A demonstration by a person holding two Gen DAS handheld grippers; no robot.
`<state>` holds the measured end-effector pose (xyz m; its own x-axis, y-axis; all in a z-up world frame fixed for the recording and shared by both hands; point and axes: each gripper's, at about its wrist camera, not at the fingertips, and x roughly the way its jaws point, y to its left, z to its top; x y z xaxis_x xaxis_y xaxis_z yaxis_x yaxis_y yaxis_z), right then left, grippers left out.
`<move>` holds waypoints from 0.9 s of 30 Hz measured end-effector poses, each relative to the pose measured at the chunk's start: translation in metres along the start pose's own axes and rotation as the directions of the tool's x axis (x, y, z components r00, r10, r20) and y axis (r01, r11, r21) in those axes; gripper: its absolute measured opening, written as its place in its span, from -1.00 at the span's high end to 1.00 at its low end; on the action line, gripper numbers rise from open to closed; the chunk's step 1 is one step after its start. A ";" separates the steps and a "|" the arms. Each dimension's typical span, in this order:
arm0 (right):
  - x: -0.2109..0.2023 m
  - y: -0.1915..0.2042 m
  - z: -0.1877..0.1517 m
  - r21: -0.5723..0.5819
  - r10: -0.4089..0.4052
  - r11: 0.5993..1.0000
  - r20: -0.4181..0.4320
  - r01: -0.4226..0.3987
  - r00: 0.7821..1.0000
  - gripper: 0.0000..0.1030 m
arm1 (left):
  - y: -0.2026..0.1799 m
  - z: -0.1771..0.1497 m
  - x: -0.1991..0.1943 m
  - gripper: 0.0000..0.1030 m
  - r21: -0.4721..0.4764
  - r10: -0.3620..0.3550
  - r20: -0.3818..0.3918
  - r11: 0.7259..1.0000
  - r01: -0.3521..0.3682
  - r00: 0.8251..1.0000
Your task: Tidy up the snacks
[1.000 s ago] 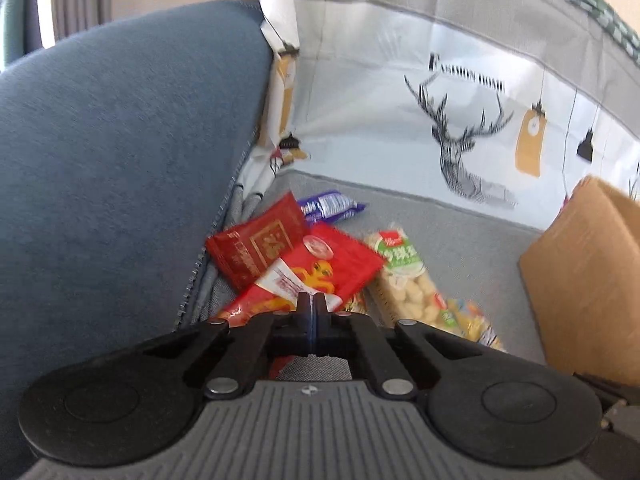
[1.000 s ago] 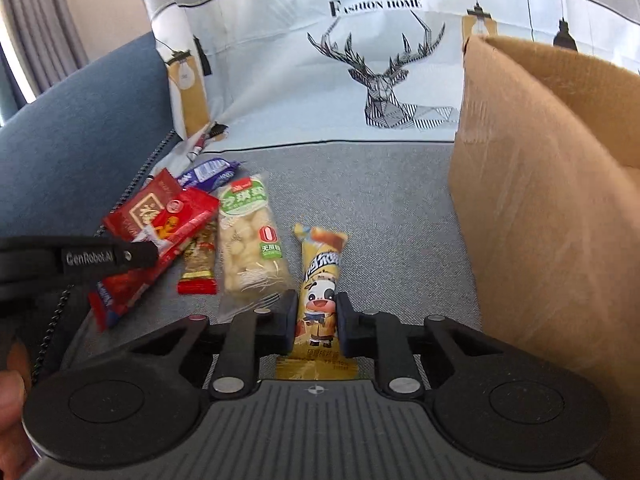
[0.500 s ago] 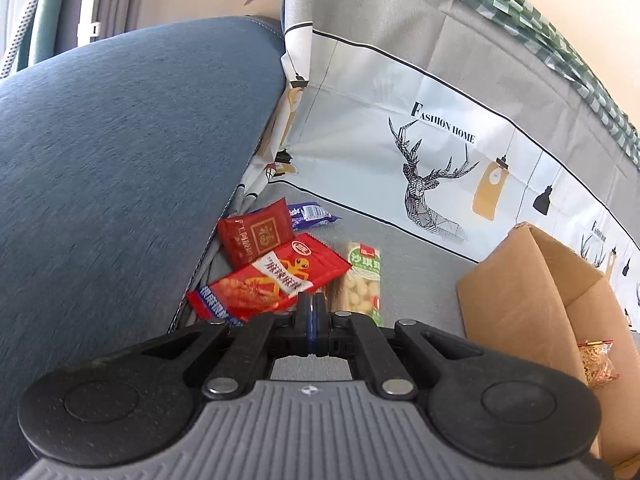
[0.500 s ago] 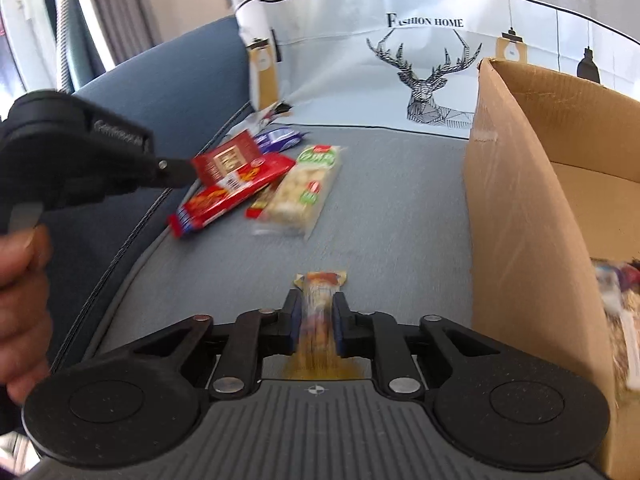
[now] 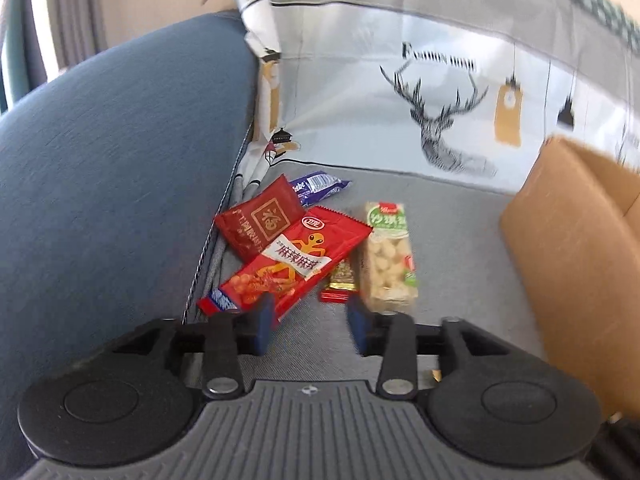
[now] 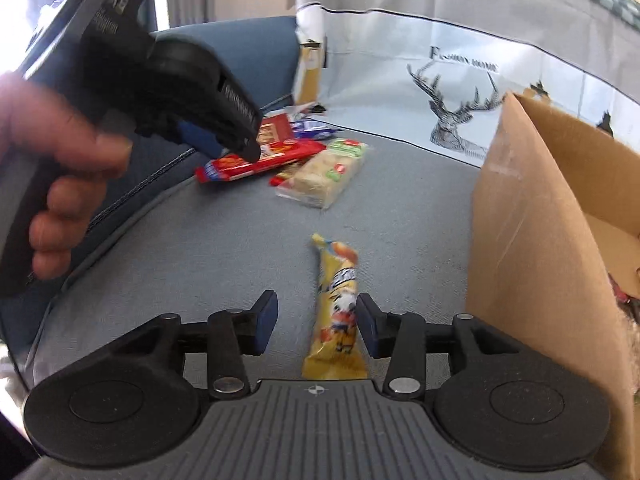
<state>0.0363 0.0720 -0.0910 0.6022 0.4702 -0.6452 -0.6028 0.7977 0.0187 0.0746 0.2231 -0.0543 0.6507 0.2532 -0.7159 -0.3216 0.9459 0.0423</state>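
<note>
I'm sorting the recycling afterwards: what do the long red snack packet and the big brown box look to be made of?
The long red snack packet looks like glossy printed plastic film: it shines, creases, and has a crimped, serrated end seal. Whether it is foil-lined inside cannot be told. The brown box looks like matte corrugated cardboard: plain kraft-brown walls, stiff folded flaps, a raw cut top edge.

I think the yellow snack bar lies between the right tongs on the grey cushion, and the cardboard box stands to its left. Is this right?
Not quite. In the right wrist view the cardboard box stands to the right of the yellow snack bar, not the left. The bar does lie between the opening right tongs, on the grey cushion.
</note>
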 end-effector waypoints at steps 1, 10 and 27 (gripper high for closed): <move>0.002 -0.002 0.003 0.013 0.003 1.000 0.008 -0.003 1.000 0.09 | -0.005 0.000 0.006 -0.19 0.032 0.028 -0.007 0.999 -0.028 1.000; 0.034 -0.013 0.008 0.052 -0.031 0.998 -0.082 0.035 0.996 0.08 | -0.024 0.001 0.048 0.39 0.178 0.186 -0.011 0.967 -0.181 0.982; 0.015 -0.013 0.005 0.059 0.036 0.998 -0.041 -0.034 0.999 0.63 | 0.038 -0.004 -0.050 1.00 -0.410 -0.287 0.112 0.859 0.307 0.952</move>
<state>0.0558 0.0709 -0.0976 0.5581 0.4827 -0.6749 -0.5908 0.8023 0.0853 0.0273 0.2451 -0.0194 0.7881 -0.0075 -0.6155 -0.3584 0.8073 -0.4688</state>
